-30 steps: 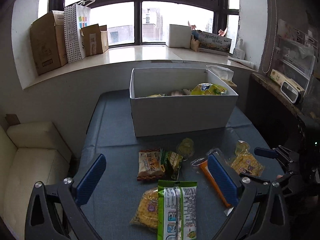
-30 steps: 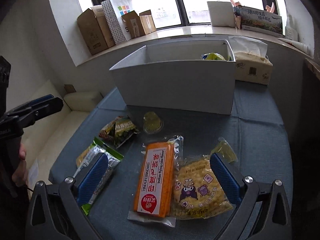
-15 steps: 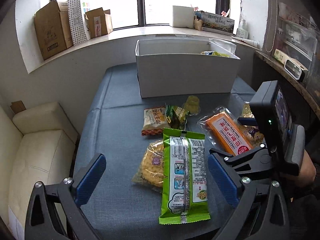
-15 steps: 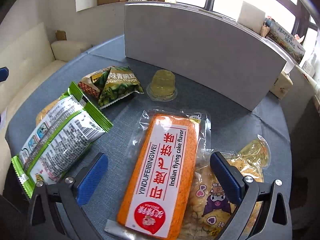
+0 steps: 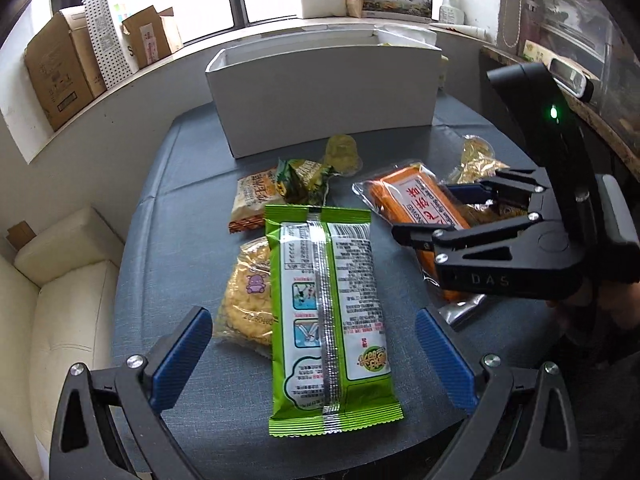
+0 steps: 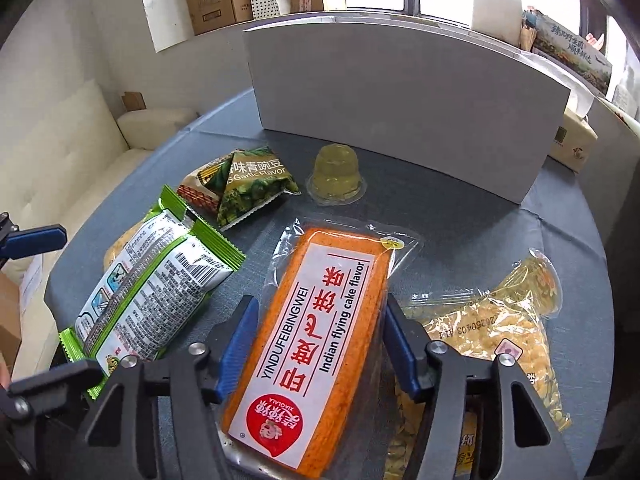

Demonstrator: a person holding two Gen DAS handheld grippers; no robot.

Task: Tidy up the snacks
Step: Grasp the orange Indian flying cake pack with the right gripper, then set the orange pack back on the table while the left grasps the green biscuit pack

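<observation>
Snacks lie on a blue-grey table in front of a white box (image 5: 324, 92) (image 6: 396, 120). My right gripper (image 6: 320, 344) is shut on the orange flying cake pack (image 6: 324, 332), its jaws pressing both long sides; it also shows in the left wrist view (image 5: 416, 200). My left gripper (image 5: 316, 352) is open, its jaws either side of the green pack (image 5: 328, 312) (image 6: 152, 292), apart from it. A yellow cracker bag (image 5: 248, 292) lies under the green pack.
A garlic pea pouch (image 6: 252, 184), a jelly cup (image 6: 336, 176) (image 5: 342, 152) and a brown snack pack (image 5: 254, 200) lie near the box. A clear bag of yellow snacks (image 6: 500, 332) lies right of the orange pack. A cream sofa (image 5: 60, 300) stands left of the table.
My right gripper moved down and closed onto the orange pack. My left gripper drew nearer the table, over the green pack, staying open.
</observation>
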